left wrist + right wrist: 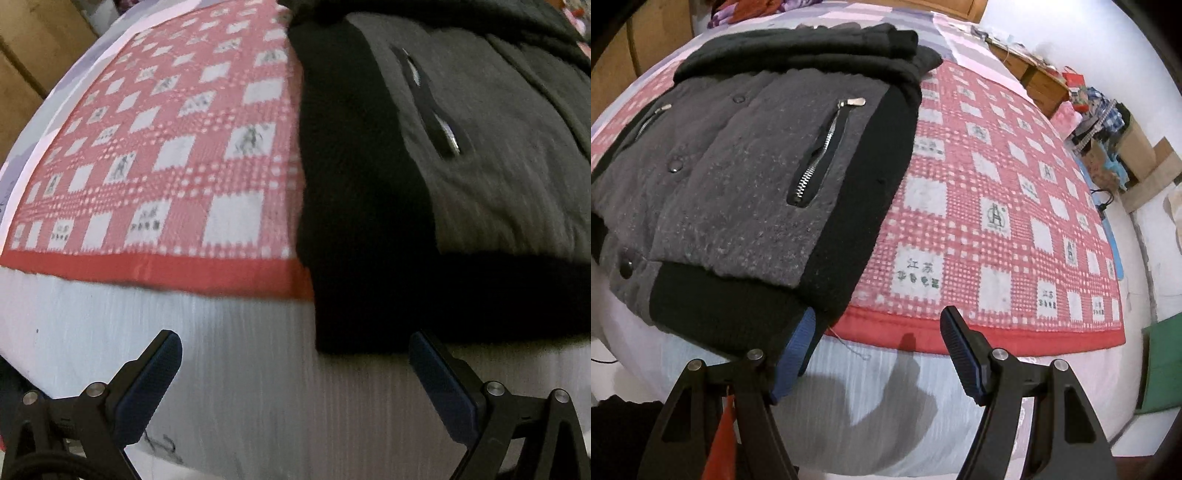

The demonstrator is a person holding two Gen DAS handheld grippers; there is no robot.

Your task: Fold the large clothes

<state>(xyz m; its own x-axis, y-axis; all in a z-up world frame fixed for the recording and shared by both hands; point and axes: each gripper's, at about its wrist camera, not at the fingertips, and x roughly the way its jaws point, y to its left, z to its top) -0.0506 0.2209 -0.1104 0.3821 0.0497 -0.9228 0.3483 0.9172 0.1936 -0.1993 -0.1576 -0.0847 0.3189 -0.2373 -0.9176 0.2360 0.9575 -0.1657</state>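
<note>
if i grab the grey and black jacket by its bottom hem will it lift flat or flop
The jacket looks thick and padded, so it would probably sag in soft bends, not stay flat. Folded layers at the hem may slide apart. Its bulk suggests it is fairly heavy.

My left tongs (295,354) tilt steeply downward with the jaws spread wide and nothing between the blue pads (155,384). My right tongs (879,332) tilt down the same way, jaws also wide apart, gripping nothing.
</note>
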